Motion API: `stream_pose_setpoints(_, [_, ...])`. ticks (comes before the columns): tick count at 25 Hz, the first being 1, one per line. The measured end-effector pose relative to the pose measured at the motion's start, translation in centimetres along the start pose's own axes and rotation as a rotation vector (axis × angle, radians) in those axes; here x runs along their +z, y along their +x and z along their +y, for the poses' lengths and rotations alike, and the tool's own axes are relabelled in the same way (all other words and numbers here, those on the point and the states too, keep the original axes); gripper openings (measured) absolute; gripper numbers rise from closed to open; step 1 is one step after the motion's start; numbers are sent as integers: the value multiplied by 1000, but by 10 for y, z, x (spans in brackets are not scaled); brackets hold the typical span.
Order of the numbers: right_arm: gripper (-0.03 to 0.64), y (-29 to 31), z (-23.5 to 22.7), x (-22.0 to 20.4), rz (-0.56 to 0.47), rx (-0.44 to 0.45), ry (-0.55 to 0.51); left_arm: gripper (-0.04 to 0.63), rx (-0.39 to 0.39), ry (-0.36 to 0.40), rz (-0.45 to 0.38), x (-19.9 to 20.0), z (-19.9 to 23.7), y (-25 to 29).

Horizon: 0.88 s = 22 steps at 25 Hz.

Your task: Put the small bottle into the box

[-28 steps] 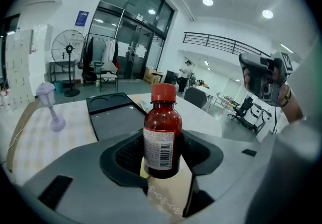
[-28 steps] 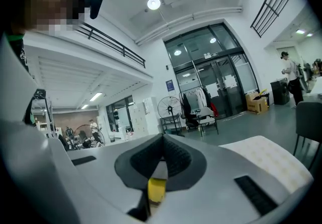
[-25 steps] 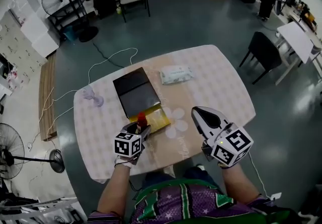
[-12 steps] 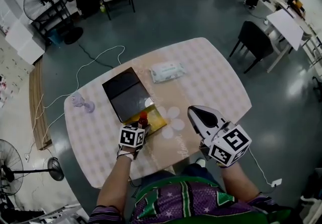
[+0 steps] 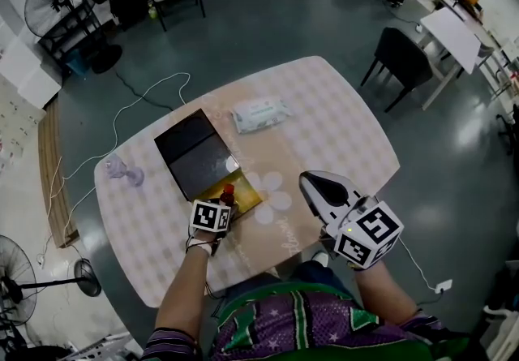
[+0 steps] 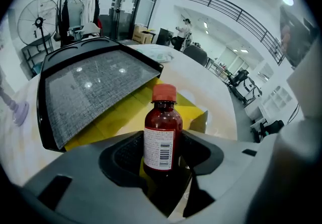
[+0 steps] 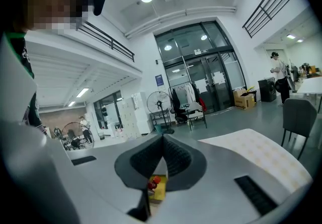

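My left gripper is shut on a small brown bottle with a red cap and a white label, holding it upright. In the head view the bottle sits at the near edge of the open box, whose inside is yellow. The box's black lid lies swung open behind it. My right gripper hovers to the right of the box with its jaws shut and nothing held; through a small gap below them I glimpse the bottle and the yellow box.
A white wipes packet lies beyond the box, and a clear glass stands near the table's left edge. A cable trails over the floor to the left. A dark chair stands off the table's right side.
The left gripper with the bottle has edged forward toward the yellow box. The right gripper has hardly moved; the head view has shifted a little.
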State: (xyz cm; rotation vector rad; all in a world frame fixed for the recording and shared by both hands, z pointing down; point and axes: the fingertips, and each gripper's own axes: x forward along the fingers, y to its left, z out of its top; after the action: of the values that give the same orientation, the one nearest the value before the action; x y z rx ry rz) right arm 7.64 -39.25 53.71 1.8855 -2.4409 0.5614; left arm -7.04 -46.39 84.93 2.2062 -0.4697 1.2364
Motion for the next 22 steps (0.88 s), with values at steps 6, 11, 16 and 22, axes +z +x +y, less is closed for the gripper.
stream_pose_setpoints(6, [6,-1,2,-1,2,0,-1,241,-6,-4,7,0,0,0])
stream_pose_setpoints(11, [6,-2,4,-1,-3,6,-6,241,-19,0,-10,1,-3,-1])
stream_pose_setpoints(16, [6,-7,11,4,-6,12,-18,241,-24,6,-40,5,-9,-13])
stream_pose_setpoints(22, [6,-15,23,8,-14,35,-39,241,-9,-17,-107,8,-14,-30])
